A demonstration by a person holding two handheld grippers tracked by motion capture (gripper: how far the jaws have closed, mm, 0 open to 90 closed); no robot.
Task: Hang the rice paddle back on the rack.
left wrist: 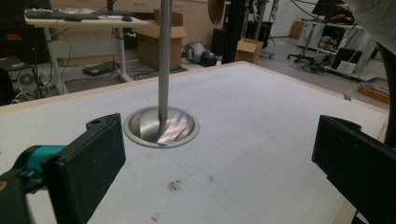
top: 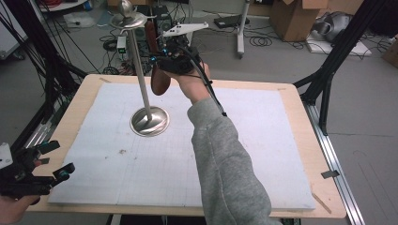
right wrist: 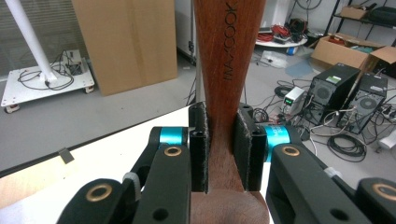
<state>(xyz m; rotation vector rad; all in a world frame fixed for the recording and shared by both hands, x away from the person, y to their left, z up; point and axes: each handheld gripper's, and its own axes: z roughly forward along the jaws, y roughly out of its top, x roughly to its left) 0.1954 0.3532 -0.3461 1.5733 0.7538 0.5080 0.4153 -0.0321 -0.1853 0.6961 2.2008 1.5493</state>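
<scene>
Gripping wooden utensil (right wrist: 224, 93) upright w/ right hand-held gripper (right wrist: 219, 154), long axis vertical.

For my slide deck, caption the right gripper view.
Right gripper clamps the neck of a brown wooden utensil, jaws shut on it, above the table's edge.

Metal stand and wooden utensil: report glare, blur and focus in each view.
High view: the metal stand shows streaked glare on its base; lighting is even and soft. Left gripper view: the same base gleams, while the near fingers look soft. Right gripper view: the wooden utensil is sharp enough to show its engraved lettering, though its lowest part blurs.
</scene>
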